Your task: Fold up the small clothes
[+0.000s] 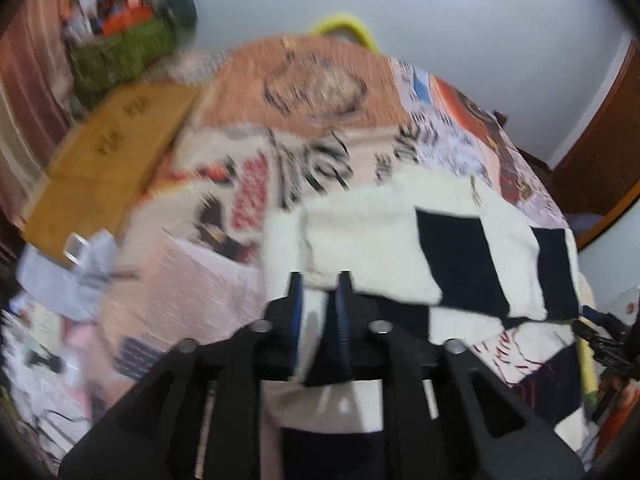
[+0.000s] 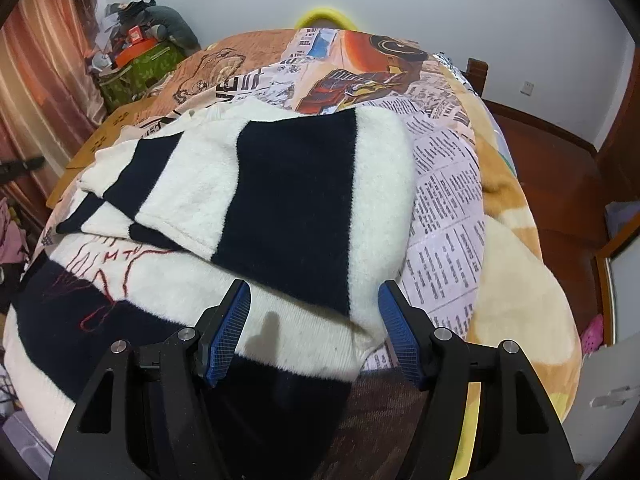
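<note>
One striped sweater (image 2: 280,184), one printed bedspread (image 2: 444,200), one cardboard box (image 1: 116,152), two claws (image 2: 314,332).

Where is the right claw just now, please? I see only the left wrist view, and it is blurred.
Observer: The right claw hangs over the near part of the striped sweater, jaws wide apart, with nothing between the pads.
Operator: Thank you. What lies to the right of the sweater?
Observer: A strip of the newspaper-print bedcover, then a tan blanket along the bed's edge.
Operator: Is there anything on the floor on that side?
Observer: Something small and pink, perhaps a shoe, lies on the floor beside the bed.
</note>
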Tool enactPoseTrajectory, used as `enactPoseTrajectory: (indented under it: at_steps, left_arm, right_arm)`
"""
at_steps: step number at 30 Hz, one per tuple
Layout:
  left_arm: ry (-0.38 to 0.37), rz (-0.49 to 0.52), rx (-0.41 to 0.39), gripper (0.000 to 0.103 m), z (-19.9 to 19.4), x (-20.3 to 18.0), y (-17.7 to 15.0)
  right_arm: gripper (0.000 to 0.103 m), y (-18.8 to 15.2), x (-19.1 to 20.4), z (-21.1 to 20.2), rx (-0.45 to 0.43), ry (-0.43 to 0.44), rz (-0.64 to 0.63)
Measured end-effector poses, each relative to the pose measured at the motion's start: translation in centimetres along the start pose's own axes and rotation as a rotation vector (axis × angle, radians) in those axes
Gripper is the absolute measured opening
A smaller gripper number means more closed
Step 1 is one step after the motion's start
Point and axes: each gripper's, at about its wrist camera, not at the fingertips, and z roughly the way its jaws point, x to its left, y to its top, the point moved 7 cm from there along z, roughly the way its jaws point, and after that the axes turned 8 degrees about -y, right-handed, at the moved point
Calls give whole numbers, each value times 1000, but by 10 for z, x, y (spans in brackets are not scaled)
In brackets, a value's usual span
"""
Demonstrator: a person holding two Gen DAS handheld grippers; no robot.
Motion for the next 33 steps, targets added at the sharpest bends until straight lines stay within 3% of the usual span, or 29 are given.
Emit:
enactPoseTrajectory:
  at_steps: [2,5,9,13,15,17,21,29,33]
  left_arm:
    - [-24,-35,34,38,17,1,-5]
    - [-89,-127,111,46,50,5,-11]
    - [-154,-215,174,46,80,7,-14]
    - [-144,-220,132,46,86,5,0]
    - [-95,-210,108,31,89,7,8]
    - [-66,-189,94,9,90,7,14]
    - [1,-141,36,7,76,-2,22]
    - [-24,-43,-194,7,-21,-31,44]
    - [39,-13,-198,7,-36,-17,36]
  right_arm:
    - [63,1,1,0,2,-3,-6]
    - [63,2,3,-2,-2,2,-8]
    - [63,3,6,-1,-6,-2,-14]
    - [63,2,8,3,-2,1,-17]
    - [63,1,7,5,1,3,-15]
    - [63,1,7,7,4,5,-12]
    - [63,-3,6,9,11,-7,-23]
    - [63,-4,0,8,25,-20,-22]
    - [63,0,4,1,6,29,2]
